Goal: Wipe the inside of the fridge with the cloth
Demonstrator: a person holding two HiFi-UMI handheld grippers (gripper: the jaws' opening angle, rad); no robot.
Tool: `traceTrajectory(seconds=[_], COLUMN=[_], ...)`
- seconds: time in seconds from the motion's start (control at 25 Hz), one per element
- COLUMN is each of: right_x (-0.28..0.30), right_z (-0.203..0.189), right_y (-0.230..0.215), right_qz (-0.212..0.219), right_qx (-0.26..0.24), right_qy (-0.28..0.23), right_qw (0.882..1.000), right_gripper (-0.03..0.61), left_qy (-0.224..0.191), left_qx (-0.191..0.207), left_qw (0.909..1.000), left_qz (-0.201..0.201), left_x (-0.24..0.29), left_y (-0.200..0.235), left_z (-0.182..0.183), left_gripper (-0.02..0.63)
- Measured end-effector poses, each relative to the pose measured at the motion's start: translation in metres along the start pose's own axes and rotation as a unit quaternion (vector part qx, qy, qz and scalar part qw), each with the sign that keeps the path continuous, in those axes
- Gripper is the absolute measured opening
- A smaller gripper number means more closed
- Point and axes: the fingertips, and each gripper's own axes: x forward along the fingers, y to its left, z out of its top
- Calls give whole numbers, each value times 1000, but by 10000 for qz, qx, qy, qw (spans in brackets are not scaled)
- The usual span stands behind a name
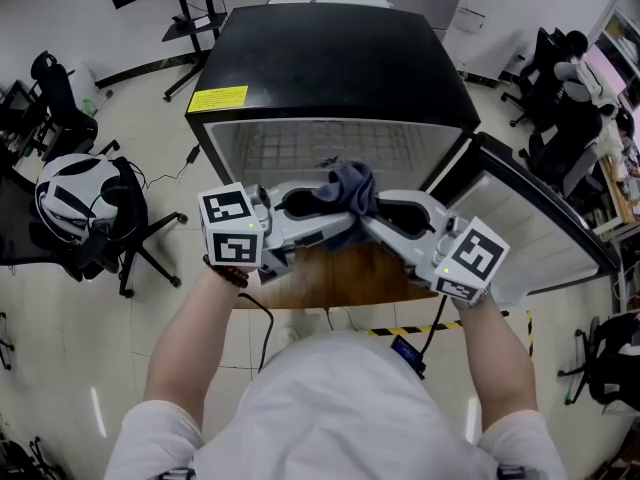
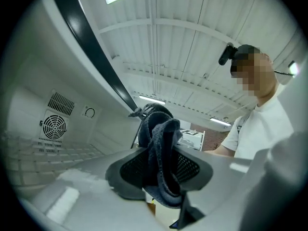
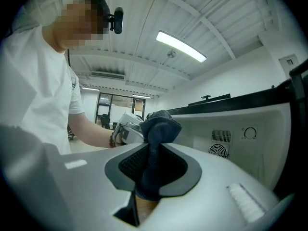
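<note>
A small black fridge (image 1: 330, 58) stands with its door (image 1: 535, 223) swung open to the right and its white inside (image 1: 300, 148) showing. In front of the opening a dark blue-grey cloth (image 1: 350, 186) is bunched between both grippers. My left gripper (image 1: 322, 208) is shut on its left part, and the cloth (image 2: 161, 148) fills the gap between the jaws (image 2: 161, 166). My right gripper (image 1: 368, 208) is shut on the right part, pinching a fold of cloth (image 3: 154, 148) between its jaws (image 3: 151, 171). The fridge's back wall with a fan vent (image 3: 219, 150) lies just beyond.
A brown wooden platform (image 1: 340, 278) lies under the fridge front, with yellow-black tape (image 1: 410, 328) on the floor before it. An office chair with a white-and-black helmet (image 1: 75, 203) stands at the left. More chairs and seated people (image 1: 565, 78) are at the right.
</note>
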Motion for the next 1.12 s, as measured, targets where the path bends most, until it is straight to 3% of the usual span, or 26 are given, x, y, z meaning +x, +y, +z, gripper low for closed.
traceTrajectory(seconds=[0.2,0.44,0.64,1.12], right_x=[-8,-22,-49,-87], right_z=[-5,-15,-26,-30], right_y=[-4,-28,-46,-54], right_qz=[-241,-1199,-1914,-2639], right_qx=[-121,-258,-216,-92], right_qy=[142,287,409,650], right_qw=[9995,9920,9804,9623], right_gripper=[72,95,95,72], left_qy=[162,265,220,99], left_qx=[261,958,1331,1549], left_qw=[9993,9902,9717,9250], left_qz=[189,984,1940,3467], left_x=[7,22,28,65], left_y=[-2,18,50,119], left_z=[-4,-6,0,4], left_gripper=[94,81,80,80])
